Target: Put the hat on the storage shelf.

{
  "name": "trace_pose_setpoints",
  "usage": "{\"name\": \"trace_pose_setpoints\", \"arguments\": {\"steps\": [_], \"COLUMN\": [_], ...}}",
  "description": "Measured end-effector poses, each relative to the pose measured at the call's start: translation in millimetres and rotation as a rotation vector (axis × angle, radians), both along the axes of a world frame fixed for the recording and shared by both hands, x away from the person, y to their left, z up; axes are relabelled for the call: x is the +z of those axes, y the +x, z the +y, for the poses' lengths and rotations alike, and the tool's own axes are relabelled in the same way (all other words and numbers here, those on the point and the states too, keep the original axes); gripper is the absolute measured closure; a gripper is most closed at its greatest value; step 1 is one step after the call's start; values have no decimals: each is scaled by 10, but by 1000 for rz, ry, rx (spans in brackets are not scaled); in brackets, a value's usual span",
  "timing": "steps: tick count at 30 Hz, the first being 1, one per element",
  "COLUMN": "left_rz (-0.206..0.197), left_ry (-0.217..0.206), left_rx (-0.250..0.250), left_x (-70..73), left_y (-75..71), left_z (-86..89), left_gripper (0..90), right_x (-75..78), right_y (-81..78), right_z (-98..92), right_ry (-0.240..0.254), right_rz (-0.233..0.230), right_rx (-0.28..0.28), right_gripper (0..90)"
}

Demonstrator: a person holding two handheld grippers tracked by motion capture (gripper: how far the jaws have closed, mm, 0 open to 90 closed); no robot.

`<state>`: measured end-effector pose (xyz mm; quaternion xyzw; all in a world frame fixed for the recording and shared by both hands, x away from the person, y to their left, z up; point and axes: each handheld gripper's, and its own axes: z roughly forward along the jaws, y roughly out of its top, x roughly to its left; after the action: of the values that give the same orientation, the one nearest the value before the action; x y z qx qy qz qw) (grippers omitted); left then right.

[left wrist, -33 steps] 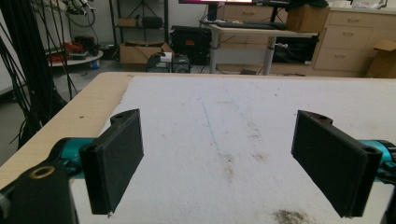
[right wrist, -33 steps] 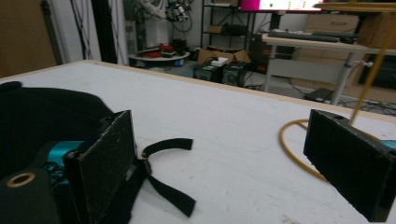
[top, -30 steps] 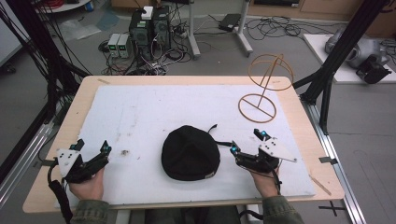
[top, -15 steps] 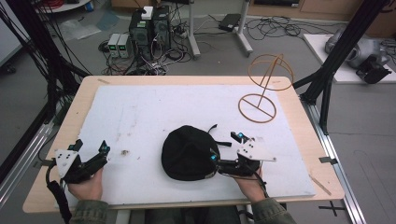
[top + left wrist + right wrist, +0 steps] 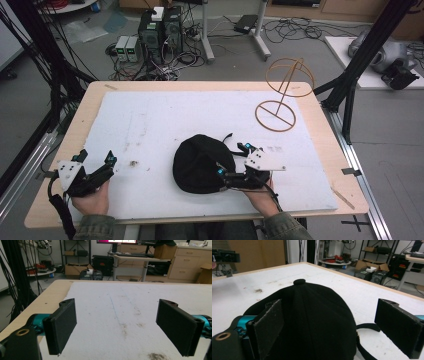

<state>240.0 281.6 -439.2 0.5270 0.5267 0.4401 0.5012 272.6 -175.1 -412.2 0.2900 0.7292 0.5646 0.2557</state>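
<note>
Black cap (image 5: 203, 163) lies crown-up near the middle of the white surface (image 5: 150, 120), toward the person's edge, strap trailing off its right side. Right claw (image 5: 232, 162) is wide apart at the cap's right rim; in the right gripper view one jaw sits against the crown, the other is clear over the strap. Left claw (image 5: 95, 158) is wide apart, holding nothing, well apart from the cap at the left. Wire hat stand (image 5: 281, 97) stands far right.
</note>
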Motion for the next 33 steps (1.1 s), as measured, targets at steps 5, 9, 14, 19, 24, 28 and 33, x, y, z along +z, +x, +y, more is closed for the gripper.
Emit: {"name": "trace_pose_setpoints", "arguments": {"steps": [5,9,14,19,24,28,33], "left_rz": [-2,-1,3,4,4,6,3], "left_ry": [0,-1,-2,0,3,5,2], "left_rx": [2,1,0,-3,-5,-5,0], "left_x": [1,-1,-4,-7,-6,-7,-1], "left_y": [-3,-2,2,8,12,14,8], "left_z": [4,2,1,-1,-11,-11,-7], "left_gripper": [169,169,170,169,170,170,170], "right_x": [-21,-47,-89,-115,-127,-130,-140], "right_y": [12,24,38,46,57,81,98], "right_z": [53,88,138,197,223,244,261], "right_ry": [-21,-40,-69,-110,-129,-130,-154], "right_rz": [12,18,36,51,66,87,111], "right_rx": [23,32,55,70,79,69,72], "right_gripper": [82,82,83,149,182,268,524]}}
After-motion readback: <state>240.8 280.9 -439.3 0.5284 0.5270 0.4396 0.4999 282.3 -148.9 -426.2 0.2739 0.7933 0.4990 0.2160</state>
